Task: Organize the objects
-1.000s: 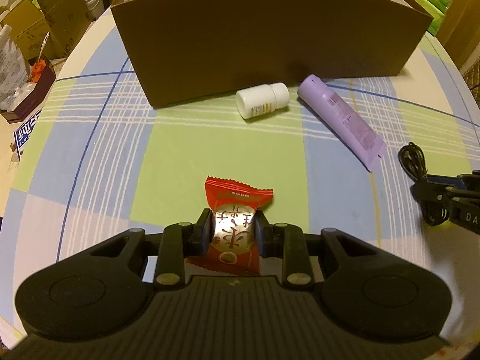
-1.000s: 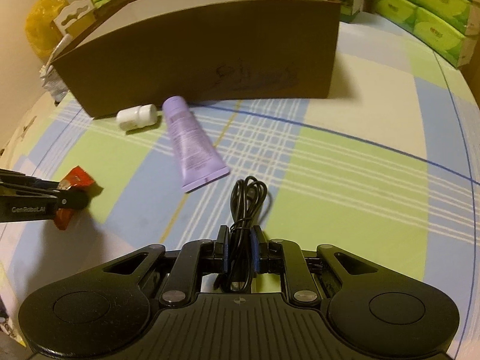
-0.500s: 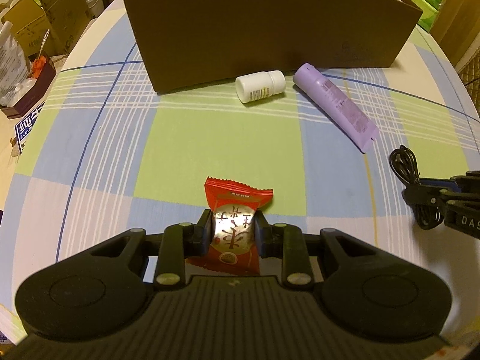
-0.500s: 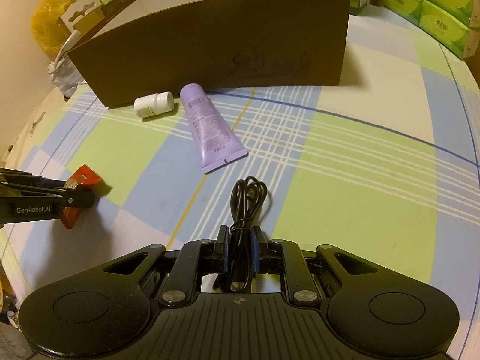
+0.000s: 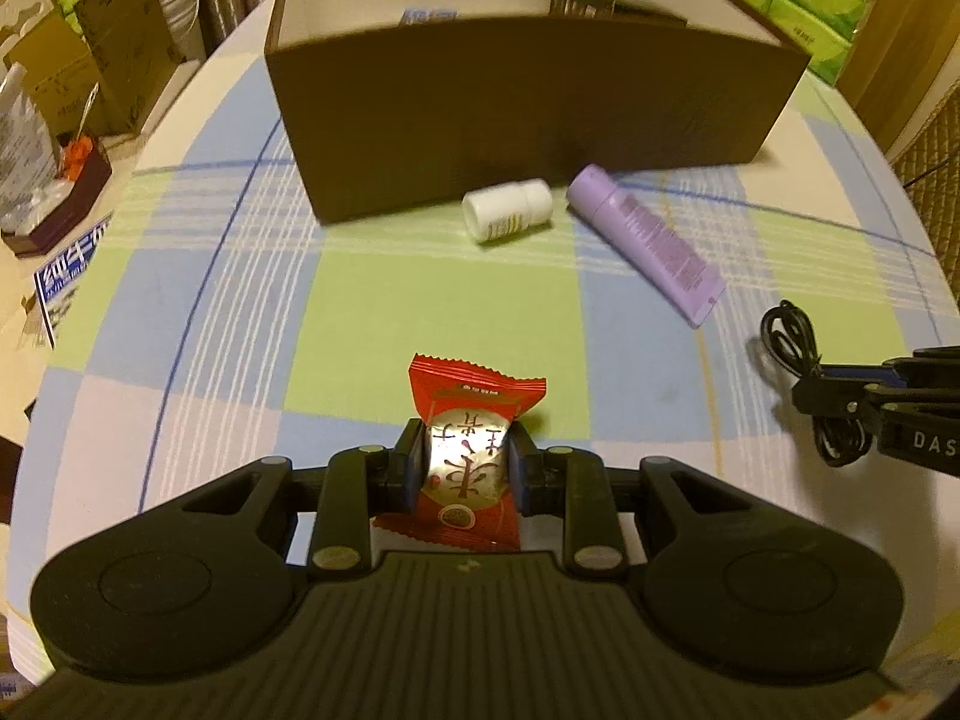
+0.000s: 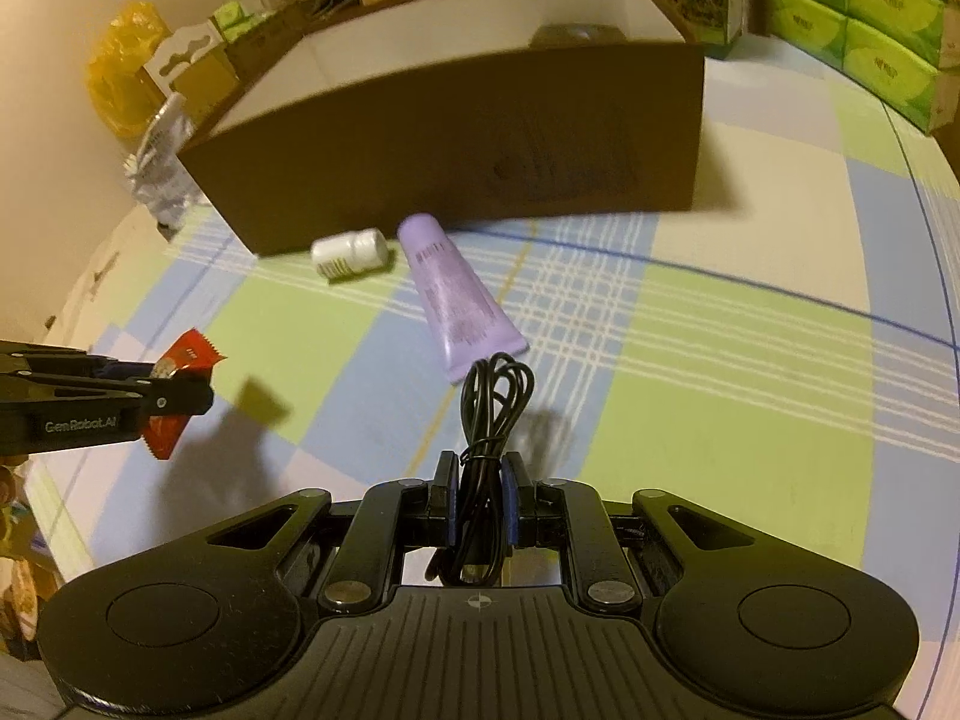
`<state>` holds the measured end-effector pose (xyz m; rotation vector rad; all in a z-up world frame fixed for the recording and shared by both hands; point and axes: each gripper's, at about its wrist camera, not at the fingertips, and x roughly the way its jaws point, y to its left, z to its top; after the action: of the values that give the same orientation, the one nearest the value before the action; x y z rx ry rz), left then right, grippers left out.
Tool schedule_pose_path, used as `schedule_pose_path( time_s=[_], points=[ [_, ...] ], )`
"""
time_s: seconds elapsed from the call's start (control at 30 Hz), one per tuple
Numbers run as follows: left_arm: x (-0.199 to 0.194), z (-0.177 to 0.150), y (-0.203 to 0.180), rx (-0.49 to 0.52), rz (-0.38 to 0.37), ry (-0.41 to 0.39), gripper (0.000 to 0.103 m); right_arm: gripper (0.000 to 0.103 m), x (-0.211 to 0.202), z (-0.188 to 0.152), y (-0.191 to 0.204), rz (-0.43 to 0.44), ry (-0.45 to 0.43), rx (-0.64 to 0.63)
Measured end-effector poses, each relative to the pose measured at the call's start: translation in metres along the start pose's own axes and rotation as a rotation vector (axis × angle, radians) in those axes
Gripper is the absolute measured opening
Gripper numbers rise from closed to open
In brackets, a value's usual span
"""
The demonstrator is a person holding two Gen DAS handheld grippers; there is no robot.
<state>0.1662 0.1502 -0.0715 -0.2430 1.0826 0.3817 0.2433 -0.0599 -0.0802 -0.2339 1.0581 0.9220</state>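
My left gripper (image 5: 467, 456) is shut on a red snack packet (image 5: 471, 426) and holds it above the checked tablecloth. It also shows in the right wrist view (image 6: 174, 387). My right gripper (image 6: 480, 483) is shut on a coiled black cable (image 6: 492, 402), held above the cloth; it shows at the right in the left wrist view (image 5: 840, 408). A white pill bottle (image 5: 507, 216) and a purple tube (image 5: 645, 243) lie on the cloth in front of a brown cardboard box (image 5: 528, 114), which is open at the top.
The box holds a few items, partly hidden. Green tissue packs (image 6: 858, 18) stand at the back right. Cardboard boxes and a bag (image 5: 36, 144) stand off the table's left edge. A yellow bag (image 6: 123, 84) is at the far left.
Both grippers have risen with their loads, so the box's inside now shows. The bottle and tube have not moved.
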Motion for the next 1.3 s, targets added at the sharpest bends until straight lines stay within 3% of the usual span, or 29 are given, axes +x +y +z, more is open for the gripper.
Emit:
schedule_pose_path(
  time_s=[0.3,0.8,1.03,1.3],
  points=[
    [-0.025,0.024,-0.005,0.023,-0.021,-0.088,0.023,0.011,-0.016,0.027,0.015,0.055,-0.064,-0.024],
    [-0.048,0.091,-0.006,0.056,-0.017,-0.223,0.023,0.011,-0.031,0.119,0.032,0.144,-0.221,-0.069],
    [-0.042,0.132,-0.003,0.065,-0.011,-0.267,0.023,0.011,-0.020,0.167,0.031,0.141,-0.263,-0.078],
    [-0.014,0.181,0.010,0.059,0.023,-0.272,0.023,0.011,0.015,0.214,0.018,0.112,-0.246,-0.059]
  ],
)
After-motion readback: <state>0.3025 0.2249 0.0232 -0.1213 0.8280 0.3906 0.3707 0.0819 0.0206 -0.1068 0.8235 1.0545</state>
